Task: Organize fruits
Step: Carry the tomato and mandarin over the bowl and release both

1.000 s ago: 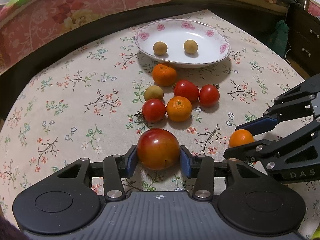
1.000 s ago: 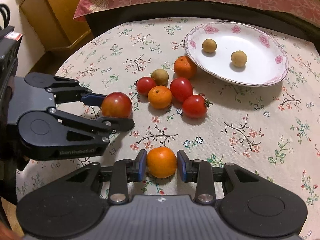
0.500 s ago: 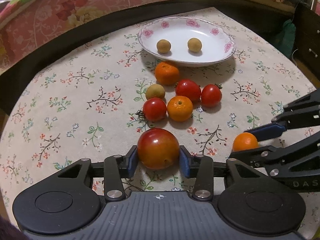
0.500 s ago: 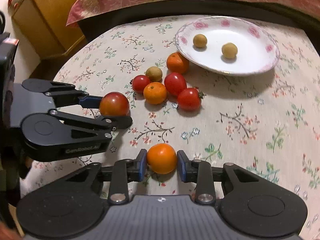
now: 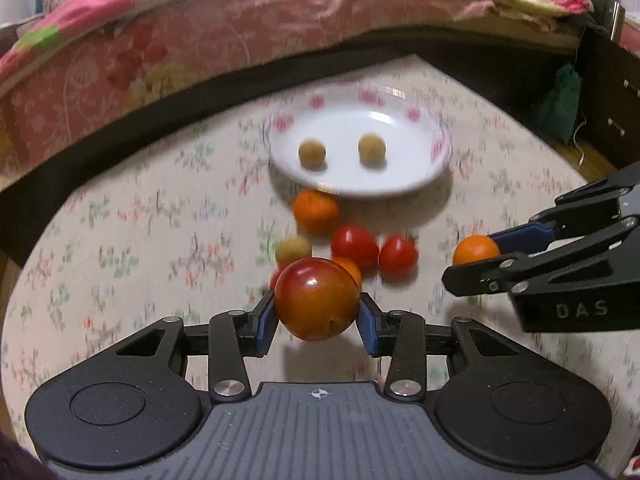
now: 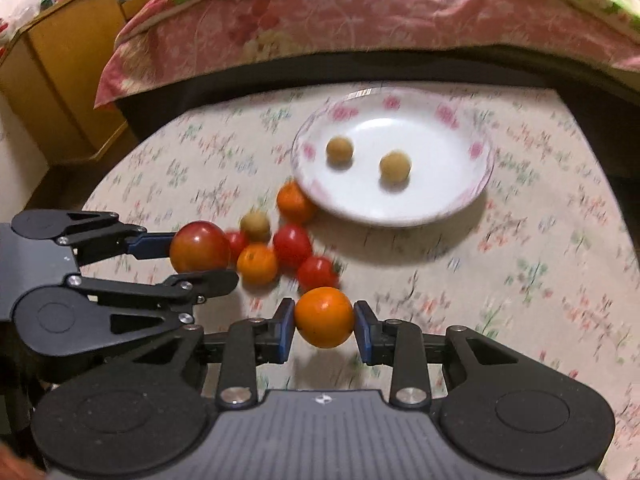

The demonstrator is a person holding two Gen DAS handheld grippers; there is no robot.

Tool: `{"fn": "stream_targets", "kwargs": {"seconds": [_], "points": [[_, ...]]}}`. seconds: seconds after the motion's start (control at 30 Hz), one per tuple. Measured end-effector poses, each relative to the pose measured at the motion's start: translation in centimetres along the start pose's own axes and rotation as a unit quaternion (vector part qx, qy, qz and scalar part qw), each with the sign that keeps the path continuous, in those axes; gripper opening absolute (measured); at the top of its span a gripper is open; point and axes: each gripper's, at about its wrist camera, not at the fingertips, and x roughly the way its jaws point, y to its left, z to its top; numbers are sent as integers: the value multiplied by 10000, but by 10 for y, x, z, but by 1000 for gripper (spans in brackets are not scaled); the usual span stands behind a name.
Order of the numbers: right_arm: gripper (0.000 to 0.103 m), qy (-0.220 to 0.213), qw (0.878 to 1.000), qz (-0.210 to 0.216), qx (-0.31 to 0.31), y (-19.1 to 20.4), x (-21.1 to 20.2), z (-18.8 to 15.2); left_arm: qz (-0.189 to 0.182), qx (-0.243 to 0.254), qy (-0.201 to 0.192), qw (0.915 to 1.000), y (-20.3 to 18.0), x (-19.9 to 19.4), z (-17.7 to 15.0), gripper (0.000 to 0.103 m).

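Left wrist view
Left tool (image 5: 318, 322): clamped on a large red-orange tomato (image 5: 317, 298), one blue pad on each side of it; the fruit appears held clear of the desk (image 5: 120, 240), its shadow on the cloth below.
Right tool (image 5: 486, 260): enters from the right edge, closed around a small orange (image 5: 475, 250).
Plate (image 5: 432, 168): white with pink flowers on the rim, at the far side of the desk, holding two small tan fruits (image 5: 312, 153).
Loose fruit: an orange (image 5: 316, 210) just in front of the plate, then two red tomatoes (image 5: 354, 245), a tan fruit (image 5: 293, 250) and more pieces partly hidden behind the held tomato.
Picture quality: the background is blurred.

Right wrist view
Right tool (image 6: 325, 326): gripping the small orange (image 6: 325, 322) between its blue pads, above the floral cloth of the desk (image 6: 540, 280).
Left tool (image 6: 200, 254): comes in from the left, holding the large tomato (image 6: 200, 246).
Plate (image 6: 460, 204): beyond the tools, two tan fruits (image 6: 339, 151) inside, apart from each other.
Cluster: an orange (image 6: 294, 202) touching the plate's near rim, a tan fruit (image 6: 255, 225), red tomatoes (image 6: 292, 245) and another orange (image 6: 257, 264) lie close together between the plate and the tools.
Behind the desk: a bed (image 6: 360, 16) with a pink floral cover.
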Motion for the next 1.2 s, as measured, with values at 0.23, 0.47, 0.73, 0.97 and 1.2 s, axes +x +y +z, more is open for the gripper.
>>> {"fn": "stream_targets", "kwargs": {"seconds": [0.23,0.47,0.73,0.97,1.2], "points": [[32,-244,9995,-113,187,-12,3,29,-11,99,-244,9997,-5,8,33,50],[32,-277,9991,-180,275,-29,18,48,-7,147,-251,9996,-3,27,56,49],[32,-261,9991,-174,295,-43,31,57,-23,189,-207,9996,-4,46,67,49],[32,-224,9991,-211,292,-49,38,58,-50,199,-150,9997,-6,56,70,49],[33,-283,9988,-228,321,-51,41,59,-66,163,-152,9997,-5,58,70,50]]}}
